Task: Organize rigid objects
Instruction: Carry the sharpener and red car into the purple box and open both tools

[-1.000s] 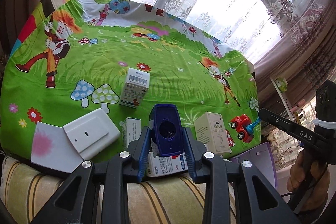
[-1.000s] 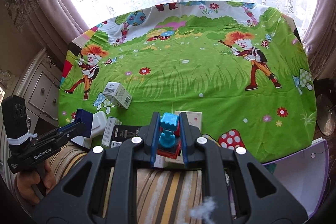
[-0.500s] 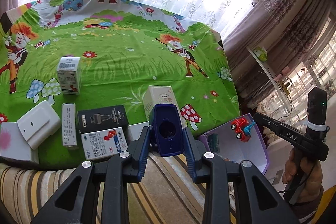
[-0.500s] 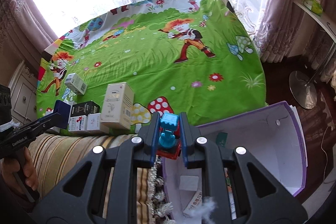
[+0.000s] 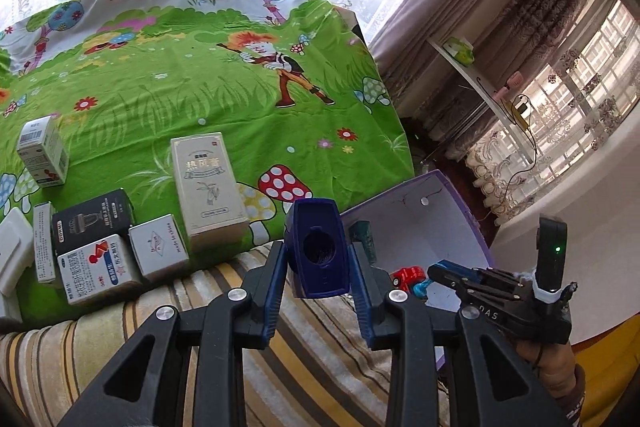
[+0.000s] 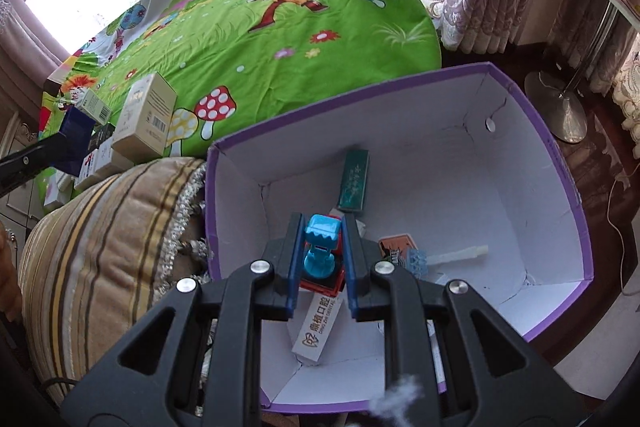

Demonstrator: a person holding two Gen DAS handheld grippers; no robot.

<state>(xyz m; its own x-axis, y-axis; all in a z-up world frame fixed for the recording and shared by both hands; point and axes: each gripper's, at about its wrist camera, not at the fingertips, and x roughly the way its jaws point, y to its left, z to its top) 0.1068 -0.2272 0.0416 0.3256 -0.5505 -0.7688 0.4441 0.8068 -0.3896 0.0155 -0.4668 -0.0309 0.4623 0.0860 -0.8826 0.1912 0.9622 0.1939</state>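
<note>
Partway: purple box (image 6: 536, 115) holds approx. 5 items, R gripper (image 6: 320, 251) clamps toy truck (image 6: 322, 247) over it, L gripper (image 5: 316, 259) clamps blue cap (image 5: 316, 251), 7-odd cartons (image 5: 204, 183) left.

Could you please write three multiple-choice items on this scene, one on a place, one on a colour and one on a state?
1. Where is the red and blue toy truck?
A. on the green cloth
B. over the open purple box, between the right gripper's fingers
C. on the striped cushion

2. What colour is the object held in the left gripper?
A. dark blue
B. yellow
C. white

3. What is the state of the purple box?
A. shut with a lid
B. open and bare inside
C. open, with several items inside

Answers:
1 B, the right wrist view shows the truck clamped above the box's inside.
2 A, the dark blue object sits between the fingers.
3 C, a green carton and other small items lie in it.
</note>
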